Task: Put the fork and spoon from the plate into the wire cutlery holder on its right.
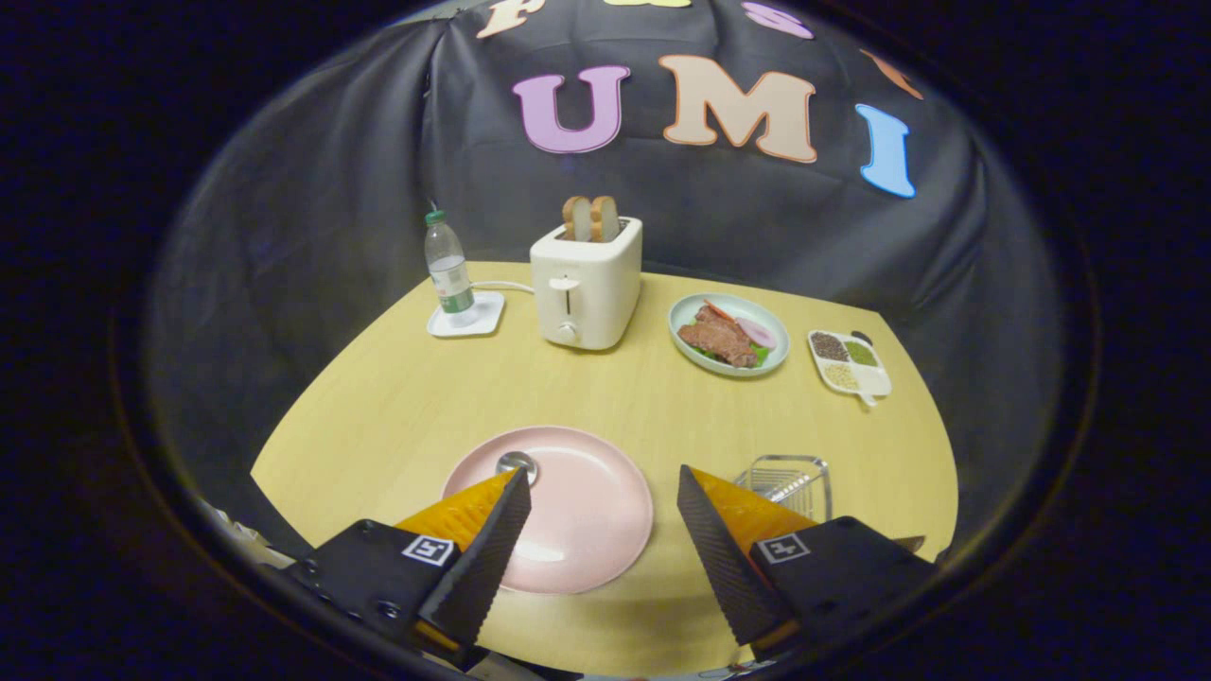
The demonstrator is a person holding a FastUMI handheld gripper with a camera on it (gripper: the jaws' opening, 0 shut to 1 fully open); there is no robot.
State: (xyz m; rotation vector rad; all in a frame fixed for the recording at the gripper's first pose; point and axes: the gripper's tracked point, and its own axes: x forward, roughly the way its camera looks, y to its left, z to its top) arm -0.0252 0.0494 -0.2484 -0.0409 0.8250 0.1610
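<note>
Hovering claw [604, 492] spread, ribbed wedge fingers empty | round pink plate [577, 530] between them, spoon [517, 463] bowl on its rim | wire holder [785, 482] right, metal cutlery inside | wooden surface [397, 397]

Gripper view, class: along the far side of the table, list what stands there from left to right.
Water bottle on its white coaster → toaster with bread → plate of food → divided tray of seeds. The open gripper hovers over the near pink plate.
</note>
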